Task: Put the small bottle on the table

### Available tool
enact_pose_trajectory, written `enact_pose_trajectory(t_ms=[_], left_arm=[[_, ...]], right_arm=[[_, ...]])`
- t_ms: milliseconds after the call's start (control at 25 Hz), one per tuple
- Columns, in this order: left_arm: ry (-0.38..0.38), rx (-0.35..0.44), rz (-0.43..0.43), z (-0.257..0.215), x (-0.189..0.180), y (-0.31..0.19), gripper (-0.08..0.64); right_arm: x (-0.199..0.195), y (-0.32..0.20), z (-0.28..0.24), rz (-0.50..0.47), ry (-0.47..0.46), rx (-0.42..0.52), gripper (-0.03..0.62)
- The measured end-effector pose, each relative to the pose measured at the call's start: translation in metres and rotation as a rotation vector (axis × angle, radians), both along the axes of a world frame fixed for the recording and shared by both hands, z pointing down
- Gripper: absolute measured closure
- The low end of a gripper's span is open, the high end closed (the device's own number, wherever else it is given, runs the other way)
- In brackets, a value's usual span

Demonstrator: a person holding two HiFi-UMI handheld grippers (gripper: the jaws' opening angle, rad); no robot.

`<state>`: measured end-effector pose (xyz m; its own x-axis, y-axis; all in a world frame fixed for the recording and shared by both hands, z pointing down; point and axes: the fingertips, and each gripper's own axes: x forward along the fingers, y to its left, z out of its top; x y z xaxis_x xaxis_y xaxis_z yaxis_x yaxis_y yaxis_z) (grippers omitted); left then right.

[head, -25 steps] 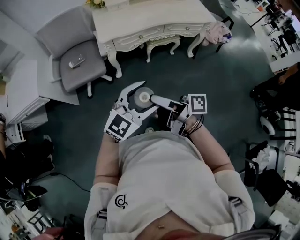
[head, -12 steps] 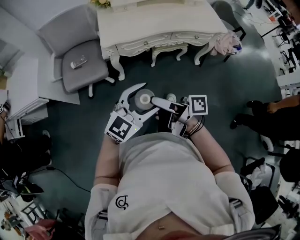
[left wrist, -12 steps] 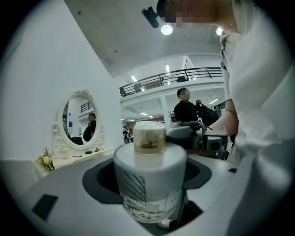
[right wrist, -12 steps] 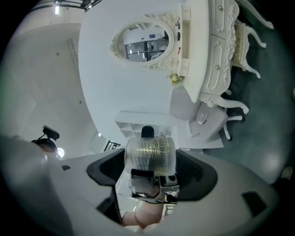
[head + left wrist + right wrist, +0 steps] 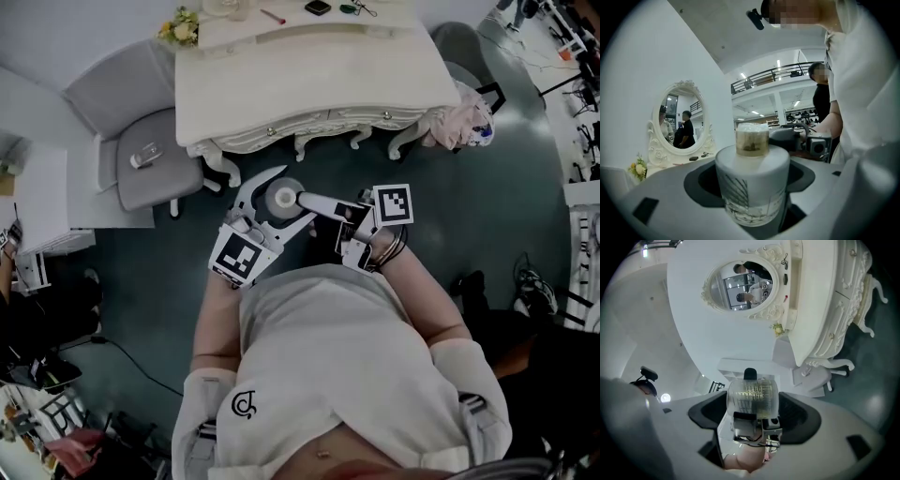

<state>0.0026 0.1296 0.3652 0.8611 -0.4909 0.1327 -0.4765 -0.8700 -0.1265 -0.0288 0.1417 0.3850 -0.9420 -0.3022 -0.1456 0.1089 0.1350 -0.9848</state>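
A small bottle (image 5: 752,185) is held upright in the air in front of a person's chest, above the dark floor and short of a white table (image 5: 309,80). The left hand-held gripper (image 5: 277,201) is clamped around the bottle's pale body; the right hand-held gripper (image 5: 753,401) is closed on the cap (image 5: 752,139) end. The bottle is not yet set down. For a clean placement, it should be carried forward over bare tabletop, kept upright, lowered until the base sits flat, and only then released, one grip at a time
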Motion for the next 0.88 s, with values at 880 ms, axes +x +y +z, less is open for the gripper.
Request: enact_pose_trajectory(t_ms=[880], left_arm=[[-0.016,-0.018,-0.101,0.025,0.072,-0.224,0.209]], right_arm=[[0.074,-0.220,0.026,-0.085,0.006,-0.040,0.244]])
